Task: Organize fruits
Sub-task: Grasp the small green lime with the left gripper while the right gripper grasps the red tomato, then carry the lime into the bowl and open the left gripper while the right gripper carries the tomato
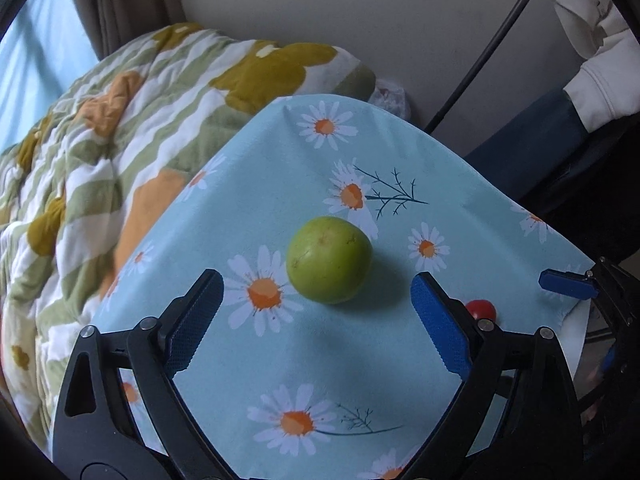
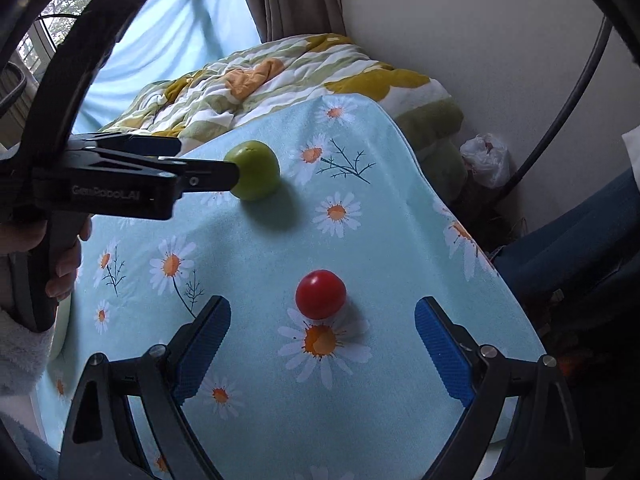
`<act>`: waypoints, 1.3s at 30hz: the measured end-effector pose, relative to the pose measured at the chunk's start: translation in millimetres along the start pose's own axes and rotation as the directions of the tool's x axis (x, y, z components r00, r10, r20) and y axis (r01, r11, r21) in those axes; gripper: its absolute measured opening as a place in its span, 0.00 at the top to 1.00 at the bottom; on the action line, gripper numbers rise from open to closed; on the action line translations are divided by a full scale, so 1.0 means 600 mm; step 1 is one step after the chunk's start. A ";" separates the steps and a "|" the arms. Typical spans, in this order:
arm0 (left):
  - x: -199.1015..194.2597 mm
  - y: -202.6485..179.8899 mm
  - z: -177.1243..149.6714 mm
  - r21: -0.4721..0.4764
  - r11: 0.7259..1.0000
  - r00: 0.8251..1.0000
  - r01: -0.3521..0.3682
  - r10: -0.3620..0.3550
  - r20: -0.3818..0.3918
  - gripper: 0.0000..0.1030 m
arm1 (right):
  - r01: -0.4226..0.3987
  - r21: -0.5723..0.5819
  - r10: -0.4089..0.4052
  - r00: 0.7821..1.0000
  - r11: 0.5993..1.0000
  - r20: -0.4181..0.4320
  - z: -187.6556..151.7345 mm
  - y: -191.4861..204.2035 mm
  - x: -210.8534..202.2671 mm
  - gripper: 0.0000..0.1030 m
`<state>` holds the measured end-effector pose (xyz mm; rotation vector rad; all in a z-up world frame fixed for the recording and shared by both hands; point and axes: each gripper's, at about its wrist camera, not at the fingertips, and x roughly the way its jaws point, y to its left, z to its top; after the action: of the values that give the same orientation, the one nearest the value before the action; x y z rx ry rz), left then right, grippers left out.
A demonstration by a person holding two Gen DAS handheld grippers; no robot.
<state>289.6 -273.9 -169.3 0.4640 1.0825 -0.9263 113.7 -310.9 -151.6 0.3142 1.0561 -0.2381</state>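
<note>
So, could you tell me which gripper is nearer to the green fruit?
Left. The left gripper hangs open just short of the green fruit; the right gripper is open over the red fruit, farther off.

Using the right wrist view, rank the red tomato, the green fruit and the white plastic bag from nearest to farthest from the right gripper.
1. Small round red tomato: on the daisy cloth, just ahead of the open right gripper.
2. Round green fruit: farther up, left of centre.
3. Crumpled white plastic bag: off the cloth, by the wall, upper right.
</note>
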 end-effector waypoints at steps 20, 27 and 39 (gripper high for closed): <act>0.056 -0.007 -0.002 0.002 1.000 0.997 -0.011 0.012 -0.080 0.42 | -0.018 -0.090 0.012 0.998 0.996 -0.061 -0.004 -0.004 0.055 0.51; 0.046 0.005 -0.023 -0.033 0.999 0.997 -0.029 0.027 -0.078 0.42 | -0.022 -0.116 0.015 0.998 0.993 -0.060 -0.004 -0.001 0.060 0.53; 0.013 0.019 -0.048 -0.106 0.992 0.997 -0.064 0.058 -0.056 0.42 | -0.050 -0.172 0.042 0.998 0.984 -0.050 0.002 0.011 0.051 0.70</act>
<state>284.3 -250.0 -190.0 0.4315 1.1540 -0.8014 131.6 -306.5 -177.0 0.1882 1.1063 -0.0968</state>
